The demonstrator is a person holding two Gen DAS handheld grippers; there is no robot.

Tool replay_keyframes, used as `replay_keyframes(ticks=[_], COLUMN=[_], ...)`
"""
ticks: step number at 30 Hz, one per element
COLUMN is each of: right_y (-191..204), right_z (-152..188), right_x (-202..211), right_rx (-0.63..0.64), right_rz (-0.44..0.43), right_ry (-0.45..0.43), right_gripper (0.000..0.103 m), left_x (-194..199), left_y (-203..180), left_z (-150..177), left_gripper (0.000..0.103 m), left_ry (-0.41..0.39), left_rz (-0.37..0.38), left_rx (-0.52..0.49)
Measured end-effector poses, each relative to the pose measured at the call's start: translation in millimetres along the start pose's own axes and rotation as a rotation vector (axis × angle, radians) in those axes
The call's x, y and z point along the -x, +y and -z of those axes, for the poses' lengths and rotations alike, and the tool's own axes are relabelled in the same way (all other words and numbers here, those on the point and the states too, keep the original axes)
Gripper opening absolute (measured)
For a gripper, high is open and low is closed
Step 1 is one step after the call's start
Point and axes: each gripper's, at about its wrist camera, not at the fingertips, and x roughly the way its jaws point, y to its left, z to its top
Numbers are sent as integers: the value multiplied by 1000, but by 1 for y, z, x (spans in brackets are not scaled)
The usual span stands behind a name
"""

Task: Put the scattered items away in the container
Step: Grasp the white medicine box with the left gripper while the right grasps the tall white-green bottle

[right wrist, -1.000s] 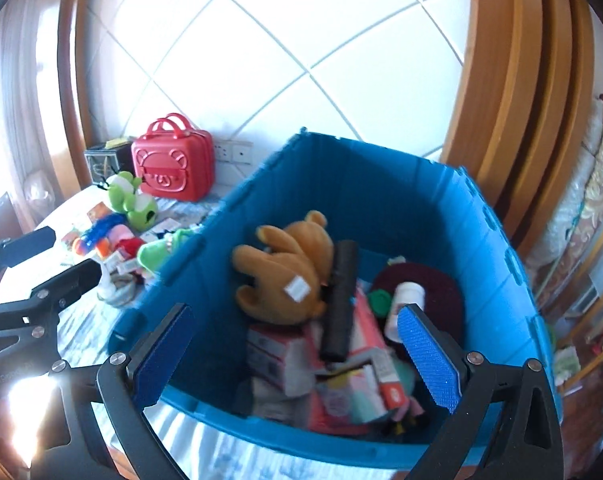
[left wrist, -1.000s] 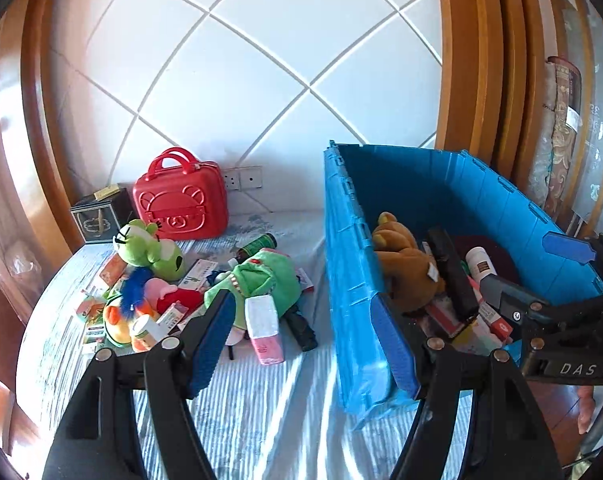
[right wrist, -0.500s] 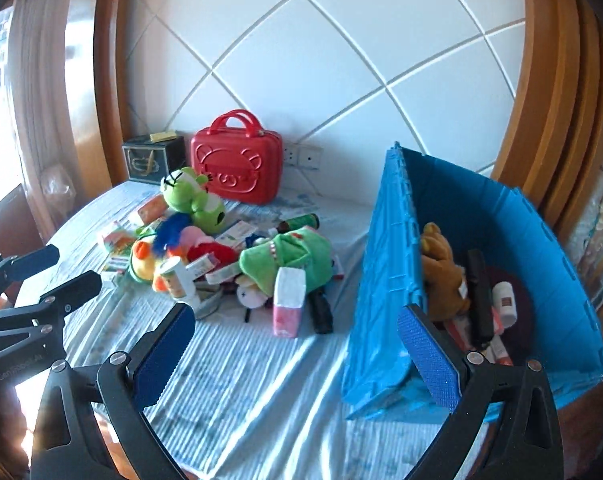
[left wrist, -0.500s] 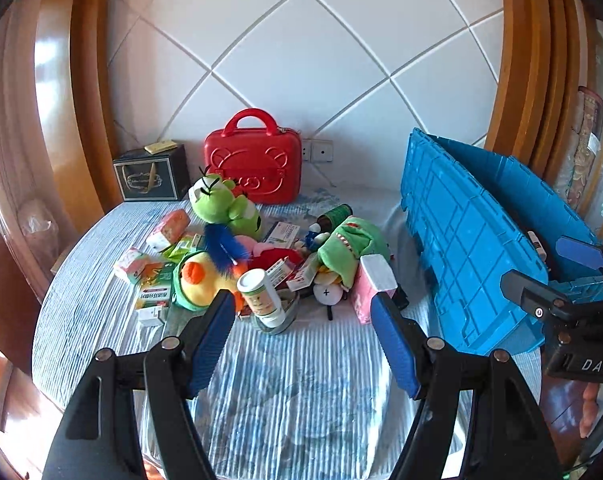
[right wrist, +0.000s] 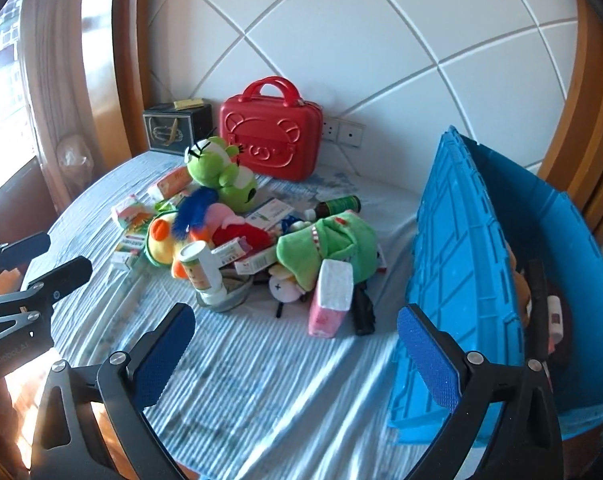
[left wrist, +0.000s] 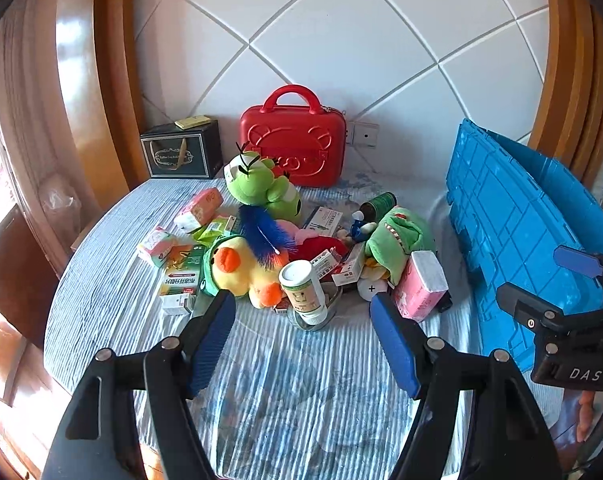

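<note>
Just beyond the left gripper [left wrist: 302,312], parted and empty, stands the white bottle [left wrist: 302,290].

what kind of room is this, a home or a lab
Most likely a home, perhaps a bedroom: a padded white wall panel framed in wood, a striped blue cloth over the surface, and plush toys beside a red case.
</note>
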Motion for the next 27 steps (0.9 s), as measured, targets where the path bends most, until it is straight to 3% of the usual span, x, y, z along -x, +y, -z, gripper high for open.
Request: replay_keyframes(ticks=[5,13,20,27], right_y=[-11,-3,49,111], right_z=[1,0,2,9], right_x=[-42,-97,-147,-190], right_rx=[-31,-89,-140,-167], right_rz=[-28,-36,-56,-58], right_ry=[91,192,278,348], right_gripper=[103,103,103,103], left_x=[-35,-88,-142,-211], left_y=[23,121,207,258], left_z=[2,5,14,35], left_gripper=[70,69,69,69], left_ry=[74,155,216,361], left_rz=[-21,-132,-147,-72], left_rx=[29,130,94,78])
